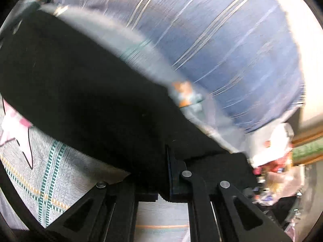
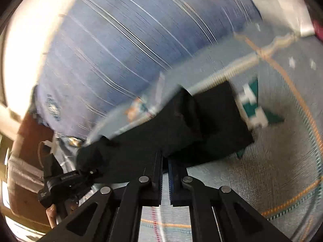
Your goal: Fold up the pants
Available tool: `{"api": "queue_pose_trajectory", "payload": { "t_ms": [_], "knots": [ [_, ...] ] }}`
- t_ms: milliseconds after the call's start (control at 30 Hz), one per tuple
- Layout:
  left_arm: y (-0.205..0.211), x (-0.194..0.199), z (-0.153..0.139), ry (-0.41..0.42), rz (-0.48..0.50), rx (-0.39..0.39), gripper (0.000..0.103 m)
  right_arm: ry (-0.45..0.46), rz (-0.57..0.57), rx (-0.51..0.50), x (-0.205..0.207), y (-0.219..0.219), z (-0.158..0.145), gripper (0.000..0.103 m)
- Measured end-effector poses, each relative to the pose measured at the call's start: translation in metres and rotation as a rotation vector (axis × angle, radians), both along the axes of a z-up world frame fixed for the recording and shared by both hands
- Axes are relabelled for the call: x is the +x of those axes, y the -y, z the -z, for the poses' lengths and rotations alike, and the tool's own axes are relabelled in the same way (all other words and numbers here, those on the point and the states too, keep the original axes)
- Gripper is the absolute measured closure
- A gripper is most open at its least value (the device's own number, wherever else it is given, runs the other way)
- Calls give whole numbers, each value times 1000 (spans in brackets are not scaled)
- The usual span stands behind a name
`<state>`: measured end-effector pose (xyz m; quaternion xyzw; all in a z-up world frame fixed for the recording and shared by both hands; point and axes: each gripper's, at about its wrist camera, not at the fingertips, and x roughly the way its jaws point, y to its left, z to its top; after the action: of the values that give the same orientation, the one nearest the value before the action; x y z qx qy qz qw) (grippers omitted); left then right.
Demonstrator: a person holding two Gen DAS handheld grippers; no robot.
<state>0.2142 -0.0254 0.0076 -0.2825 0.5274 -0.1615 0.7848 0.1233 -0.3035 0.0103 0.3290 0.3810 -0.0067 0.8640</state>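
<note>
Both claws are clenched on the black pants (image 2: 201, 125), which lie across the patterned bedspread (image 2: 262, 171): the left claw (image 1: 171, 161) low in its frame, the right claw (image 2: 165, 157) at lower centre. A thin pinch could slip, dropping an edge and skewing the fold.

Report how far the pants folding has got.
Done: the black pants already lie as a narrow band on the patterned bedspread, apparently doubled lengthwise. In hand: the left gripper and the right gripper are both shut on the pants' near edge, in the middle of a fold. Left: laying that edge down and probably folding again; blur hides the finer creases.
</note>
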Motion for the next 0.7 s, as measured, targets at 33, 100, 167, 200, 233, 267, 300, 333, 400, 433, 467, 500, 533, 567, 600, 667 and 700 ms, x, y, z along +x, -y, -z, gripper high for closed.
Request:
{"api": "queue_pose_trajectory", "payload": {
  "t_ms": [33,100,167,200,233,267,300,333,400,433,467,500,533,567,600,667,700],
  "knots": [
    [1,-3,-2,5,-2,-7,97,-18,3,-23,-3,-3,2,98],
    [17,-3,18,-28,37,84,97,-108,4,-20,0,-3,19,98],
    [25,-7,40,-53,52,172,97,-233,11,-13,11,-2,44,98],
    [21,-11,37,-27,32,143,97,-247,23,-2,13,0,47,98],
    [19,-14,32,-14,31,133,97,-224,32,5,11,2,44,98],
    [16,-19,24,10,31,115,97,-176,41,11,4,3,35,98],
    [13,-26,17,41,26,99,97,-152,46,15,1,4,32,98],
    [14,-28,17,54,27,106,97,-131,49,21,-6,3,29,98],
    [22,-29,29,24,62,187,97,-171,54,31,-7,3,37,98],
    [24,-27,34,8,61,196,97,-220,56,34,-2,3,45,97],
    [21,-30,39,5,51,185,97,-250,53,36,1,3,50,97],
    [18,-33,34,20,52,184,96,-263,54,40,3,3,54,96],
    [18,-34,32,27,58,193,96,-255,59,41,2,3,52,96],
    [16,-36,31,28,63,200,96,-247,63,43,1,3,50,96],
    [17,-36,31,22,75,212,95,-241,66,51,-1,3,49,96],
    [16,-34,37,22,81,205,95,-227,74,85,-6,5,49,96],
    [15,-33,38,17,82,195,95,-213,79,101,-7,2,51,95]
  ]
}}
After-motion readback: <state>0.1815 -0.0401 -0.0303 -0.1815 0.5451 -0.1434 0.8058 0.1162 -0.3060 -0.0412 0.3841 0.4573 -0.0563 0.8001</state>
